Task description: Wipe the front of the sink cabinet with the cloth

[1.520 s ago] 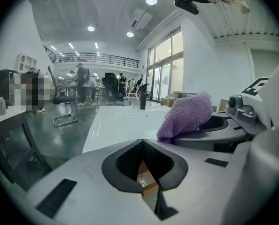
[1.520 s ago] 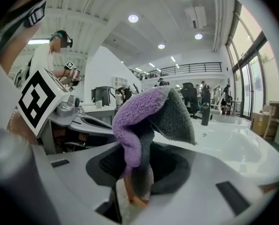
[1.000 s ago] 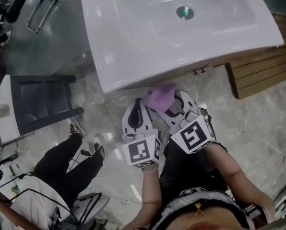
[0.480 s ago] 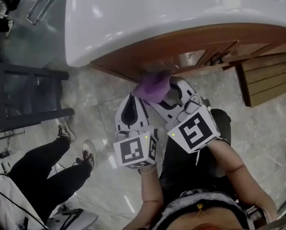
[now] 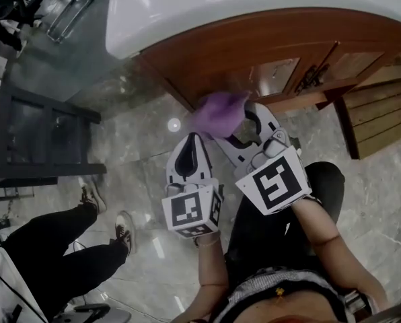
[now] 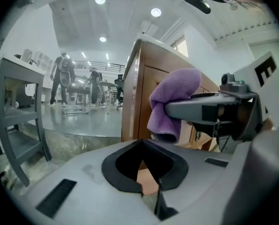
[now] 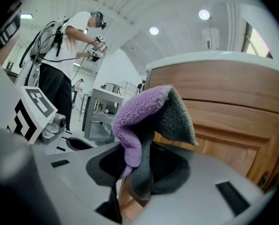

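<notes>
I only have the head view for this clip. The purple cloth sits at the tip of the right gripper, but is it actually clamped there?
Observer: Yes. The right gripper view shows the right gripper with its fingers shut on the cloth, which bunches up above them.
Operator: Is the cloth purple all over?
Observer: No. That view shows a grey reverse side, turned toward the wooden cabinet front.
Operator: And the left gripper, is it carrying anything?
Observer: No. In the left gripper view the left gripper has its fingers closed together with nothing between them.
</notes>
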`<state>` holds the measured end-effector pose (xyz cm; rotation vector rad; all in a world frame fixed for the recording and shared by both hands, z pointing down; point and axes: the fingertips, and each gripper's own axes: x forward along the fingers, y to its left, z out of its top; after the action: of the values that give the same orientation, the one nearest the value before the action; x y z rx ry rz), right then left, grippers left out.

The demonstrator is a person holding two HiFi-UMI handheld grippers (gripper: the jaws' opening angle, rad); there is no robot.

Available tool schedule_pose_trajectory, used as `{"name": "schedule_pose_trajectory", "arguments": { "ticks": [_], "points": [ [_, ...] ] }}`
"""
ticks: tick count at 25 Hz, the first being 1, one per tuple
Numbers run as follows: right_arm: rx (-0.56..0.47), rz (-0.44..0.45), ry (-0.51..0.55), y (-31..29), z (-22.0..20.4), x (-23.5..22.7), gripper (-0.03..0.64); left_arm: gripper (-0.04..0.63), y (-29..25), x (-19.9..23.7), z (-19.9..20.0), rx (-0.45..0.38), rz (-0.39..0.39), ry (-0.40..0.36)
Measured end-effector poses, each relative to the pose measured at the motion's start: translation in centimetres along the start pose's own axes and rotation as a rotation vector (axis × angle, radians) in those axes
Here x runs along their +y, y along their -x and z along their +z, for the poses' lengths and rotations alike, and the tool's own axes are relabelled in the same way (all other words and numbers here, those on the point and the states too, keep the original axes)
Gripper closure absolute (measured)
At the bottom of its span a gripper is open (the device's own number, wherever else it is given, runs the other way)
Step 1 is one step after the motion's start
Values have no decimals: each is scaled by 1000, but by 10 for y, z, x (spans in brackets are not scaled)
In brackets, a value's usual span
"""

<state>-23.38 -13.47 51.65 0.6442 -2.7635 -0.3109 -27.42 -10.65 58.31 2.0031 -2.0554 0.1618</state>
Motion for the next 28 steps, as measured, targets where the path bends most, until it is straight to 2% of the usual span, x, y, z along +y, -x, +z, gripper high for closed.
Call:
{"name": "schedule_pose_trajectory", "arguments": {
  "ticks": [3, 8, 16, 28],
  "points": [
    [-11, -49, 11, 2, 13, -5, 439, 594, 1, -4, 6, -16, -21, -1],
    [-11, -72, -20, -6, 27, -7, 439, 595, 6, -7, 8, -19, -36, -2],
    [-9, -166, -37, -12, 46, -16, 439, 595, 13, -7, 12, -22, -55, -8],
    [-29, -193, -13, -26, 55, -16, 439, 595, 8, -11, 17, -29, -77, -15]
  ]
}}
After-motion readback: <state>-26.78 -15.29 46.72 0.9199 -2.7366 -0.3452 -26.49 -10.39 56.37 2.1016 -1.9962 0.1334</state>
